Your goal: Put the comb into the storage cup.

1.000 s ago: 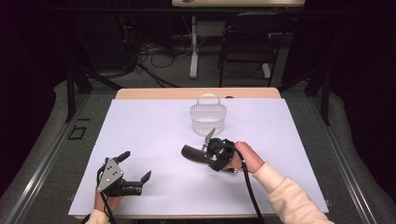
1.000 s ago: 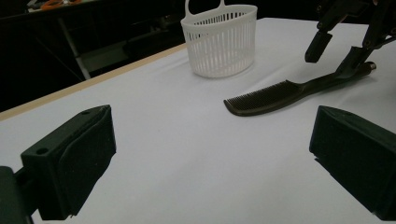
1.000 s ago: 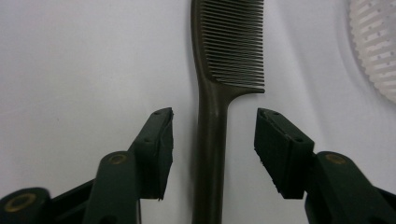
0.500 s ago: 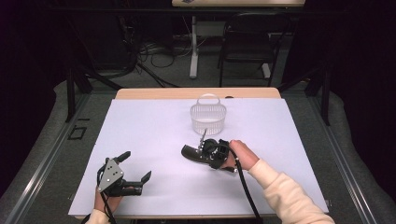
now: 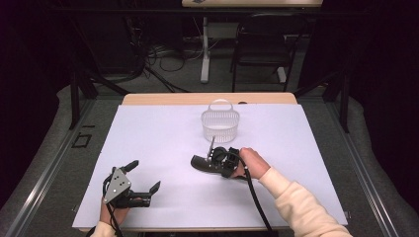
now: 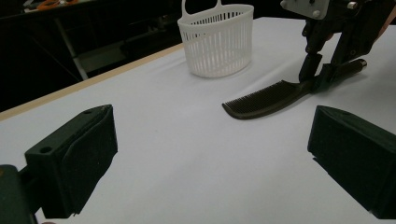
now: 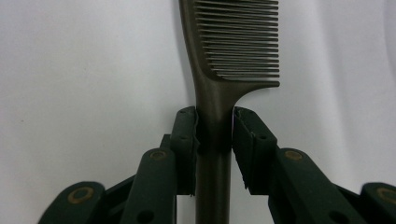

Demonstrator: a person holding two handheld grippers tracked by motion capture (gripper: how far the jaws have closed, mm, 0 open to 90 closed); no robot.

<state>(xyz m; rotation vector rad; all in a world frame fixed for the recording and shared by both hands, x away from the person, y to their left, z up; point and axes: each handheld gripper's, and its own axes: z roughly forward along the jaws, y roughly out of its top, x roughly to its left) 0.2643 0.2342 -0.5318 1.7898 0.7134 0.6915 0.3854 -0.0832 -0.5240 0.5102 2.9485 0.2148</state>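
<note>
Shifted slightly toward the left since the earlier frames — right gripper (image 5: 213, 159) with the dark comb (image 5: 202, 163), low over the white table cover (image 5: 163, 133); left gripper (image 5: 143, 180) unmoved at the near left. Clamped on the comb's handle just below the teeth, as the right gripper view shows: both pads (image 7: 187, 140) pressed against the neck (image 7: 212, 121), teeth pointing away from the jaws. Left gripper spread wide and holding nothing, its two jaws well apart in its own view. Comb (image 6: 271, 95) lying flat or nearly so on the cover, in front of the white slatted basket (image 5: 220, 124) — near it, not touching. Likely step: lifting the comb for the basket. For a clean lift: squeeze kept firm, since a slim, smooth handle may pivot between the pads; raised straight up first, clear of the cover, then carried over the rim (image 6: 217, 11) and under or beside the basket's handle loop (image 5: 220, 103). Teeth-down entry advisable, tilted toward upright, with release only once the tip sits inside — a light basket may tip or slide if nudged.
</note>
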